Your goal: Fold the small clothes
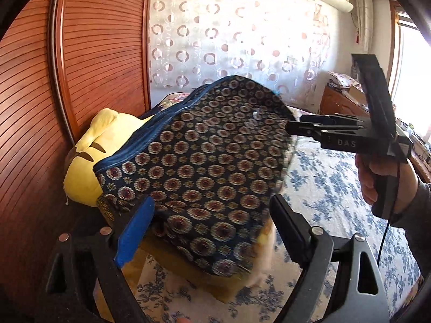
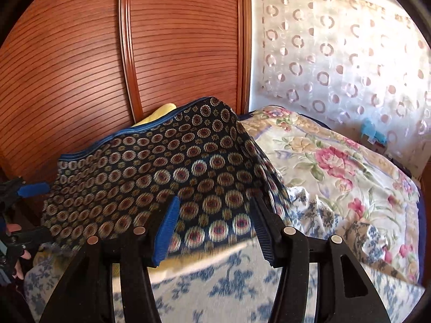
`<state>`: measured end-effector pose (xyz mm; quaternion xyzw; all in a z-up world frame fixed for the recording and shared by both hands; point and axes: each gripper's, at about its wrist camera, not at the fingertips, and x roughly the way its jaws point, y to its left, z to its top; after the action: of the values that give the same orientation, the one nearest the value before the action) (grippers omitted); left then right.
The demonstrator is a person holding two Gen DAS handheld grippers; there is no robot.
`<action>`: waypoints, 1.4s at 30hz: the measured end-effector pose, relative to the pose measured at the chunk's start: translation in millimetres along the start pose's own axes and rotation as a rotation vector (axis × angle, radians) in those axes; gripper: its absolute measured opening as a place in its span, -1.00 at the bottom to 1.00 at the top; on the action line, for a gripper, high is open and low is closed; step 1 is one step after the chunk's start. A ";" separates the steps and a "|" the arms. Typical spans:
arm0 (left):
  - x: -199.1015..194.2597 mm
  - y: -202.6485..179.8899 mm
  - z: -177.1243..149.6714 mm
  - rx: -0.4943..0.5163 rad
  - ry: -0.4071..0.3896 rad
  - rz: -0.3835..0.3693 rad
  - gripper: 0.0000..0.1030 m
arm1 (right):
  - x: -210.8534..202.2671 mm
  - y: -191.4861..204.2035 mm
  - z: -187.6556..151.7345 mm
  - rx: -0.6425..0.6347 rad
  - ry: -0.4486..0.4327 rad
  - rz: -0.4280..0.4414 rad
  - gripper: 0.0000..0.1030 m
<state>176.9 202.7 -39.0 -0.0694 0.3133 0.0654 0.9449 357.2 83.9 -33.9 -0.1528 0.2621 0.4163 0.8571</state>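
A dark navy garment point(image 1: 204, 167) with round medallion print and a blue waistband hangs blurred over the bed. In the left wrist view my left gripper point(image 1: 212, 204) stands wide open, and the garment's lower part hangs loose between its blue and black fingers without being pinched. My right gripper point(image 1: 290, 129), held by a hand, sits at the cloth's right edge. In the right wrist view the garment point(image 2: 161, 167) spreads in front of my right gripper point(image 2: 215, 202), whose pads stand apart. My left gripper point(image 2: 32, 211) shows at the cloth's left edge.
A yellow plush toy point(image 1: 89, 156) lies behind the garment against the wooden wardrobe point(image 1: 94, 53). The bed has a blue-flowered sheet point(image 1: 323, 188) and a pink-flowered quilt point(image 2: 336, 161) at the right. Yellowish cloth point(image 1: 175, 263) lies beneath the garment. A cluttered desk point(image 1: 339, 102) stands by the window.
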 end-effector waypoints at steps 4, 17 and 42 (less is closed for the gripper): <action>-10.8 -18.3 -3.3 0.013 0.004 -0.013 0.70 | -35.1 5.3 -19.8 0.035 -0.017 -0.025 0.14; -36.7 -109.8 -25.9 0.090 -0.013 -0.131 0.70 | -196.0 19.5 -113.4 0.179 -0.107 -0.216 0.52; -104.4 -185.9 -24.2 0.163 -0.157 -0.139 0.70 | -341.0 67.5 -185.2 0.330 -0.252 -0.521 0.59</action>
<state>110.8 7.7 21.2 -0.0086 0.2373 -0.0206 0.9712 68.1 -180.1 8.6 -0.0214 0.1701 0.1505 0.9736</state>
